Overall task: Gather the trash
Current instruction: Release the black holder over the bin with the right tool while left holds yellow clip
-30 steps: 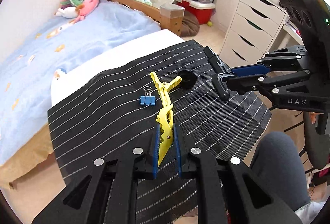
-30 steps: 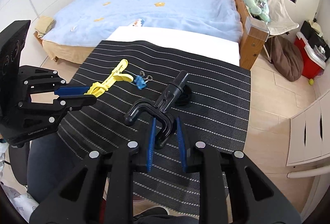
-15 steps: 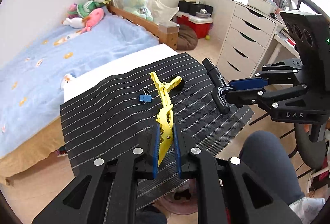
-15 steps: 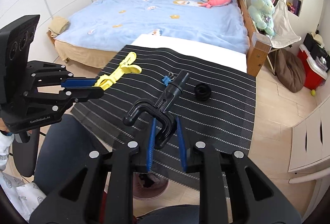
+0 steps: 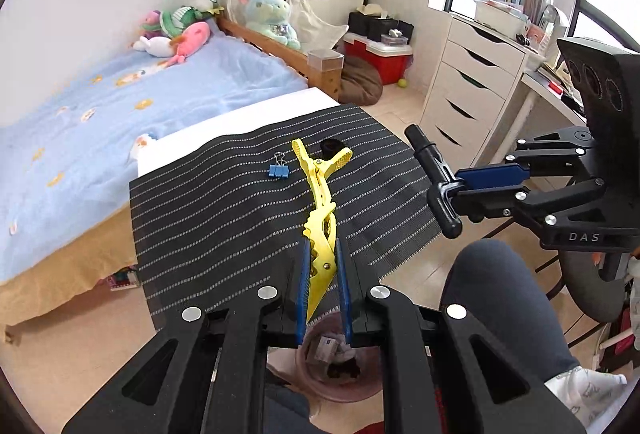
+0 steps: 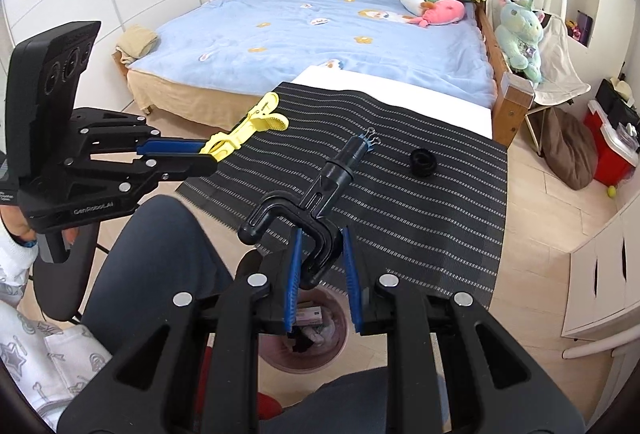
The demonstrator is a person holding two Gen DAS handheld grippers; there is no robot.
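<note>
We see the left gripper with jaws clamped narrow on a yellow clip, the right gripper pinching a black hook. Both hang over a pink bin at 6 o'clock; its contents are half hidden.

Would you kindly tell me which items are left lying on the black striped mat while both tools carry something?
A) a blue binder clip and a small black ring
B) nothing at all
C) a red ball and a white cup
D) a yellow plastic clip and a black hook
A: the blue binder clip and the small black ring lie on the black striped mat, while the left tool holds the yellow plastic clip and the right tool holds the black plastic hook.
</note>
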